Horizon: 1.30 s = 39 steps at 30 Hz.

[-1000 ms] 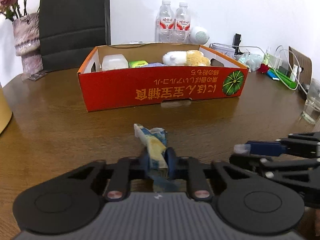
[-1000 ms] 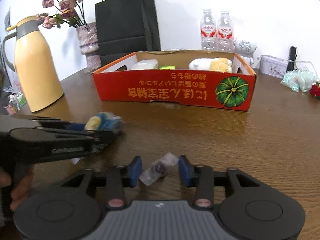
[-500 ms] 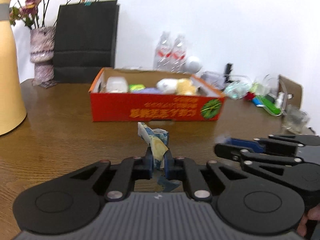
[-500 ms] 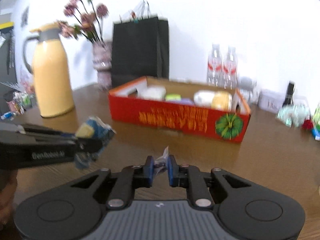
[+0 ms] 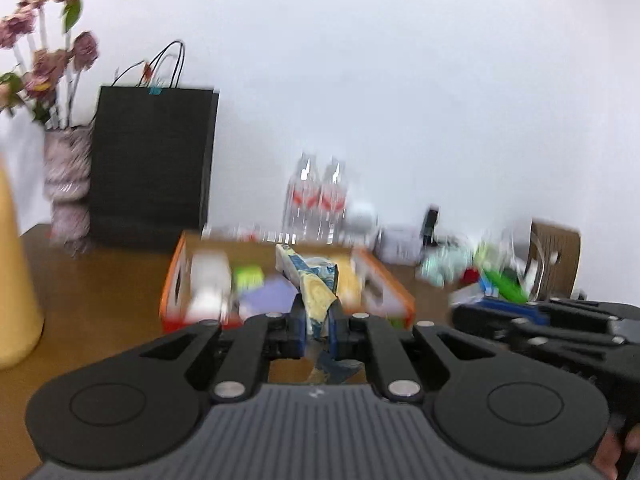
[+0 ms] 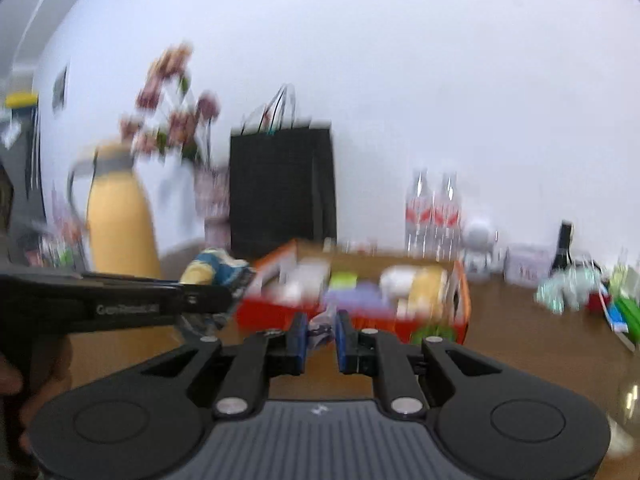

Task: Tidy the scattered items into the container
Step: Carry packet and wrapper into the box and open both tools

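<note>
Left wrist view: left gripper point(image 5: 316, 330) has its blue pads pinched on a crumpled blue-and-yellow wrapper point(image 5: 310, 280), which sticks up above the fingers and hangs out below them. Wrapper is off the table point(image 5: 96, 292), in line with the red cardboard box point(image 5: 182, 280) behind it. Box already holds a white item, a green one, a purple one and something yellow; blur hides detail. Right gripper point(image 5: 460, 312) shows side-on at the right edge.

Right wrist view: right gripper point(image 6: 320, 338) jaws have just been closing and are nearly together, nipping a small clear plastic packet point(image 6: 322, 326) between the blue pads. Packet is held in the air in front of the box point(image 6: 280, 308). Left gripper point(image 6: 224, 298) crosses from the left with the wrapper point(image 6: 212, 270) at its tip; white lettering on its side is too smeared to read. A person's hand point(image 6: 16, 384) grips its handle.

Box print is unreadable in both views, only a green round graphic at its right front corner. Behind: yellow thermos jug point(image 6: 116, 216), vase of dried flowers point(image 5: 66, 184), black paper bag point(image 5: 152, 164), two water bottles point(image 5: 318, 200) with red labels, text illegible. Clutter of small items at far right of the table.
</note>
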Available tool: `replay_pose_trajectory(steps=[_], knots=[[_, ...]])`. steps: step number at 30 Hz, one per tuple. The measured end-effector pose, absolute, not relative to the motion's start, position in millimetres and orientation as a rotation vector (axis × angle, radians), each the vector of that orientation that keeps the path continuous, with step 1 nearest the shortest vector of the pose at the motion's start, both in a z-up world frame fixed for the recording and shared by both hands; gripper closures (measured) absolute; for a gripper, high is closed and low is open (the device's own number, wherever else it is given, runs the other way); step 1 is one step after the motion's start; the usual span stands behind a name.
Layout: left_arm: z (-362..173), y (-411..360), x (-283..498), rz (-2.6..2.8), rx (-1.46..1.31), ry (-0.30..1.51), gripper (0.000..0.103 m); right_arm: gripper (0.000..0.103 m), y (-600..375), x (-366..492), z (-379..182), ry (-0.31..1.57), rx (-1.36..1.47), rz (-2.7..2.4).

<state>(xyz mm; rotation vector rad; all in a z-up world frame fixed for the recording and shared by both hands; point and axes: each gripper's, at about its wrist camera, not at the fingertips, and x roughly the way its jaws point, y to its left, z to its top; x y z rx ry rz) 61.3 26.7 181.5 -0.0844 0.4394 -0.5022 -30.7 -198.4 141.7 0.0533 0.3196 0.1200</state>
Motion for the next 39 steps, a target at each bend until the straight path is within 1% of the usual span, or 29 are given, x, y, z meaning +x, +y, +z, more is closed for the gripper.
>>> replay_pose_trajectory(steps=[2, 3, 5, 7, 10, 12, 15, 17, 18, 19, 20, 21, 22, 23, 25, 27, 28, 29, 30, 32, 35, 39], knots=[[198, 20, 114, -0.53, -0.095, 0.543, 0.092, 0.089, -218, 3, 175, 0.337, 0.026, 0.113], [202, 14, 143, -0.539, -0.092, 0.616, 0.092, 0.089, -227, 27, 188, 0.376, 0.012, 0.103], [202, 1, 202, -0.539, -0.092, 0.769, 0.092, 0.089, -249, 81, 206, 0.489, 0.046, 0.104], [192, -11, 258, -0.548, -0.066, 0.919, 0.092, 0.089, -269, 140, 211, 0.643, 0.134, 0.131], [155, -22, 315, -0.464, -0.044, 1.113, 0.092, 0.089, -286, 221, 192, 0.887, 0.275, 0.146], [133, -27, 333, -0.414, -0.032, 1.183, 0.092, 0.089, -286, 259, 171, 1.009, 0.26, 0.096], [111, -27, 341, -0.421, -0.065, 1.262, 0.091, 0.089, -287, 290, 141, 1.121, 0.262, 0.046], [104, -29, 345, -0.396, -0.036, 1.288, 0.087, 0.088, -290, 299, 123, 1.175, 0.274, 0.016], [102, -31, 347, -0.371, -0.01, 1.296, 0.069, 0.086, -290, 302, 116, 1.204, 0.262, -0.003], [102, -33, 348, -0.356, 0.024, 1.297, 0.044, 0.085, -289, 304, 109, 1.228, 0.246, -0.022], [104, -34, 349, -0.352, 0.056, 1.287, 0.035, 0.072, -290, 306, 104, 1.254, 0.232, -0.043], [108, -34, 349, -0.346, 0.081, 1.269, 0.023, 0.062, -291, 307, 99, 1.276, 0.224, -0.056], [113, -33, 350, -0.34, 0.097, 1.252, 0.019, 0.047, -293, 309, 96, 1.284, 0.22, -0.056], [117, -32, 350, -0.338, 0.102, 1.242, 0.017, 0.042, -295, 310, 96, 1.281, 0.221, -0.047], [123, -30, 352, -0.33, 0.098, 1.235, 0.008, 0.043, -301, 313, 98, 1.278, 0.228, -0.044], [127, -27, 351, -0.306, 0.092, 1.223, 0.007, 0.051, -306, 318, 100, 1.252, 0.208, -0.055], [129, -25, 349, -0.296, 0.087, 1.217, 0.007, 0.064, -309, 319, 100, 1.237, 0.206, -0.058], [132, -22, 347, -0.288, 0.075, 1.212, 0.007, 0.081, -310, 319, 101, 1.228, 0.206, -0.046], [135, -18, 345, -0.279, 0.06, 1.211, 0.007, 0.085, -311, 318, 102, 1.223, 0.21, -0.025], [140, -10, 341, -0.263, 0.027, 1.207, 0.007, 0.085, -309, 317, 103, 1.198, 0.189, 0.002], [147, -3, 332, -0.256, -0.011, 1.17, 0.002, 0.085, -308, 318, 105, 1.14, 0.216, 0.011], [141, -6, 321, -0.178, 0.015, 1.164, 0.002, 0.085, -301, 316, 97, 1.156, 0.27, 0.006]])
